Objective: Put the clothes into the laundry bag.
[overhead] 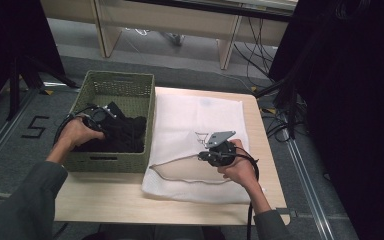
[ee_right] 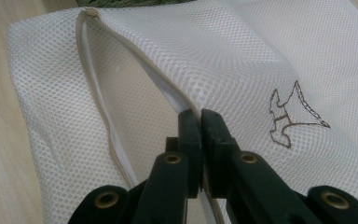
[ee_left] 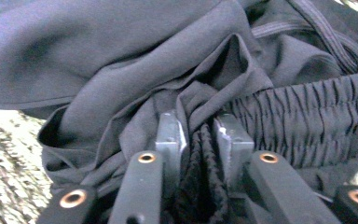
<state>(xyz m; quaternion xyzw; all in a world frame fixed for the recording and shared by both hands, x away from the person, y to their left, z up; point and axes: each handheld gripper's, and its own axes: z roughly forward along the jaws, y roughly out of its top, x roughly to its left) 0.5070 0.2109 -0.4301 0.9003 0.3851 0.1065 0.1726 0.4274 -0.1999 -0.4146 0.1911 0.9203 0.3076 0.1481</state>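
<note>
A white mesh laundry bag (overhead: pixel 200 120) lies flat on the wooden table, its zip mouth gaping at the near edge. My right gripper (overhead: pixel 203 156) is shut on the upper edge of that opening (ee_right: pixel 186 105), holding it raised. Dark clothes (overhead: pixel 122 132) fill the green woven basket (overhead: pixel 149 107) left of the bag. My left gripper (overhead: pixel 100 120) reaches into the basket and is shut on a fold of black garment (ee_left: pixel 200 140), its jaws pinching the bunched fabric. A small brown emblem (ee_right: pixel 291 116) marks the bag's top.
The table's bare wood (overhead: pixel 105 197) shows in front of the basket and bag. A wooden bench frame (overhead: pixel 180 22) stands beyond the table. Dark curtains and cables (overhead: pixel 285 120) flank the right side.
</note>
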